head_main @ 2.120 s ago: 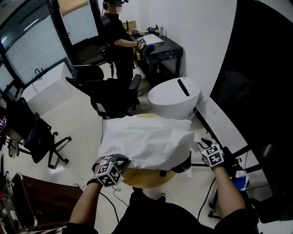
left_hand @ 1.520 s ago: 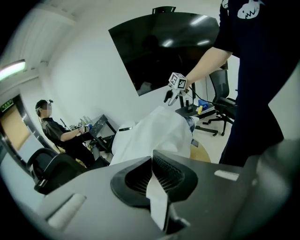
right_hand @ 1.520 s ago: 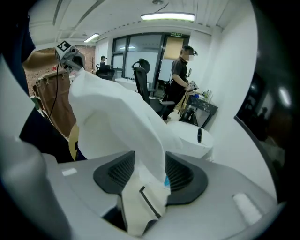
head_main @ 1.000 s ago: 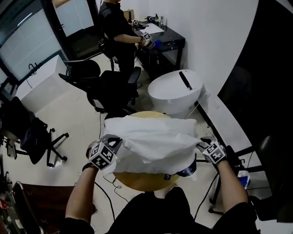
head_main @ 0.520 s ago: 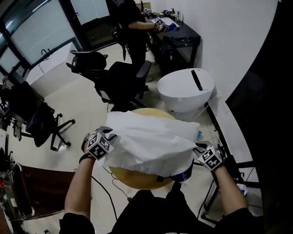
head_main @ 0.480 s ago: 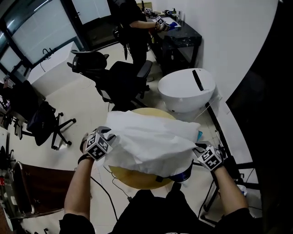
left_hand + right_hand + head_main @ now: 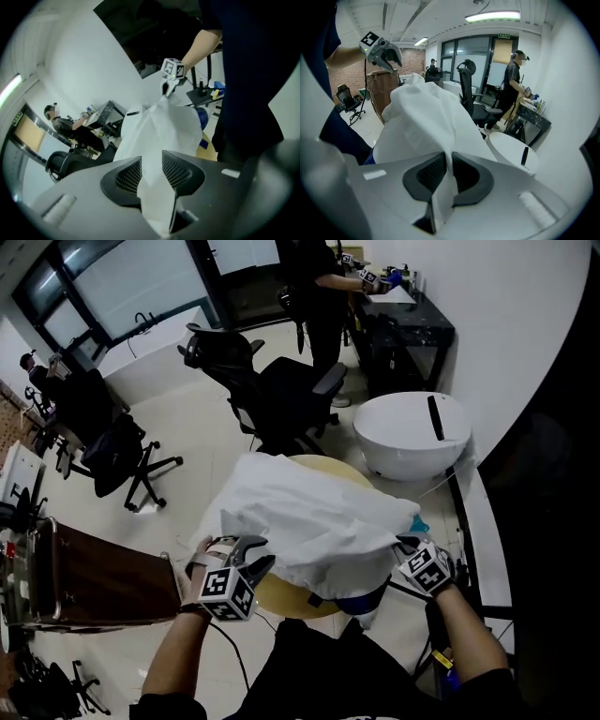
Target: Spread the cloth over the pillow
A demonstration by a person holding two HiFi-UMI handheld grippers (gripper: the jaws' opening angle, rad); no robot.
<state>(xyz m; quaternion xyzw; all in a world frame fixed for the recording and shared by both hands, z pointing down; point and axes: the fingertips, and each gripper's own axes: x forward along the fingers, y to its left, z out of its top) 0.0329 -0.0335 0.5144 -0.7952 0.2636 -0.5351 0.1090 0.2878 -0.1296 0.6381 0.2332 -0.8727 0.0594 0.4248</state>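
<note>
Right gripper (image 7: 446,174) jaws, just closing, are pinched on crumpled white fabric cloth (image 7: 309,517); left gripper (image 7: 151,176) jaws, just opening, are parted around it. Dark blue pillow (image 7: 367,594), seemingly, is mostly draped; smoothing is left.

Grip changed on the cloth (image 7: 309,512) as I ran the rig remotely.
My left gripper (image 7: 249,555) had just opened its jaws, with the cloth lying loose between them. It slid from the cloth's left flank to its near-left corner. My right gripper (image 7: 404,543) had just closed its jaws, pinching the fabric at the opposite corner.
</note>
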